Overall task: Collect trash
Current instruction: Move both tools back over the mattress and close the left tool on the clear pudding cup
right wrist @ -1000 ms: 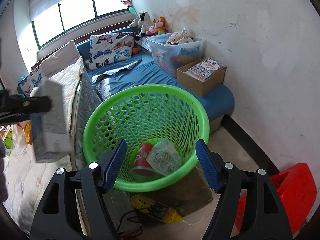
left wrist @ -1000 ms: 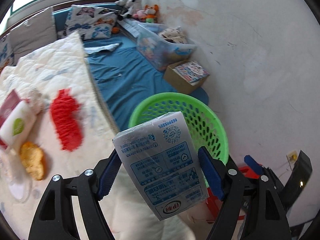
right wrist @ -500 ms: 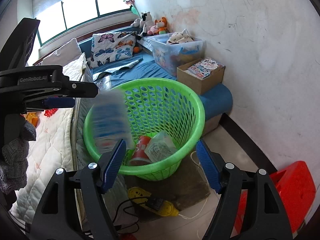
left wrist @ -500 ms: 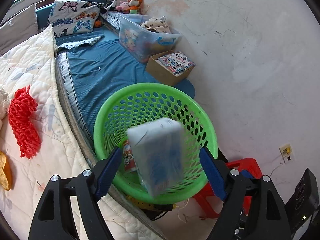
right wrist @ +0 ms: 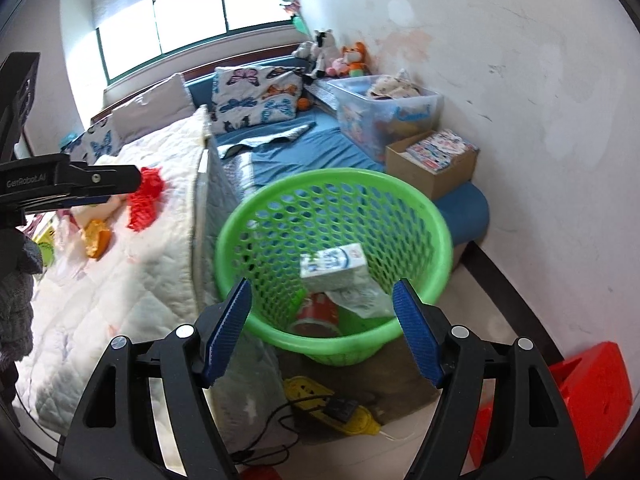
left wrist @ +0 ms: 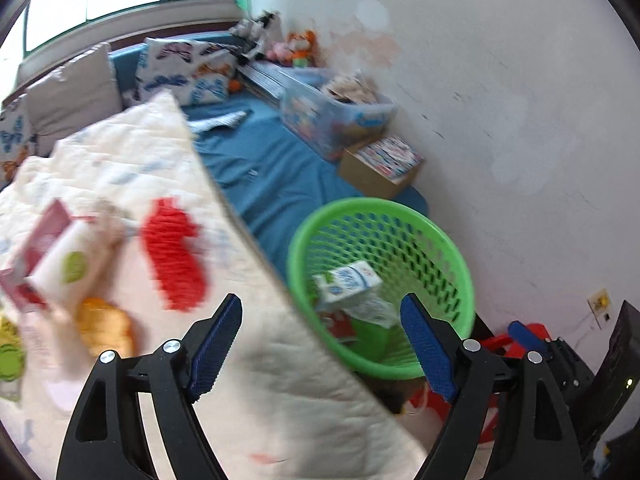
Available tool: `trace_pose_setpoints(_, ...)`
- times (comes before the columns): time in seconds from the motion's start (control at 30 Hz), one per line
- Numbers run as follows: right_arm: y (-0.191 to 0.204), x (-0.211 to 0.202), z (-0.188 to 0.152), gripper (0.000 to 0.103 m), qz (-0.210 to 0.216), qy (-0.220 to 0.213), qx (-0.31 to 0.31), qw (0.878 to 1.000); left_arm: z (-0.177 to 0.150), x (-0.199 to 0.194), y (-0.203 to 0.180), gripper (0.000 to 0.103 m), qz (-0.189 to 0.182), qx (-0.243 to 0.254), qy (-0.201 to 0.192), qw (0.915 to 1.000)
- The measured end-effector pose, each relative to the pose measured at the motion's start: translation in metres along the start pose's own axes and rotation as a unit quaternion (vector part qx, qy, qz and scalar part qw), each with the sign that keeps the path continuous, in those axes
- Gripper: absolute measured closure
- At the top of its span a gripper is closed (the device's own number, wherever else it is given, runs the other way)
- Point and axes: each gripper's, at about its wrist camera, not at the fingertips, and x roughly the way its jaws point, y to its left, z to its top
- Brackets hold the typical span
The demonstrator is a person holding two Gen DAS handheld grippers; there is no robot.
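Sitting inside the green basket was the milk carton, atop other trash; left gripper and right gripper both gaped wide, holding nothing, near the rim.

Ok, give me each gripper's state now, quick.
Left gripper: open, holding nothing.
Right gripper: open, holding nothing.
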Motion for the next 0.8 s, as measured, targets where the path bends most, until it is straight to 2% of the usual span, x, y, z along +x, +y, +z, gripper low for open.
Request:
trace_pose_setpoints(0.2,0.031,-0.001,0.011,0.028,0.03,-0.005,-0.03,0.999,-0.007,-0.035,0.053,0.024,0.075,-0.029,-0.024,0.9965)
trace_pose_setpoints(0.43,0.066,0.001,0.02,0.027,0.065,-0.007,-0.056,0.996,-0.02,-0.068,0.117,0.024,0.151,-0.05,-0.04,0.9865)
trace_pose_setpoints(0.57,0.086,0.004,0.024,0.027,0.081,-0.006,-0.071,0.994,-0.03,-0.074,0.151,0.023,0.168,-0.063,-0.032,0.9832)
trace_pose_setpoints(0.8,0.116,0.009,0.024,0.027,0.106,0.002,-0.09,0.99,-0.047,-0.073,0.181,0.018,0.163,-0.065,-0.016,0.9843)
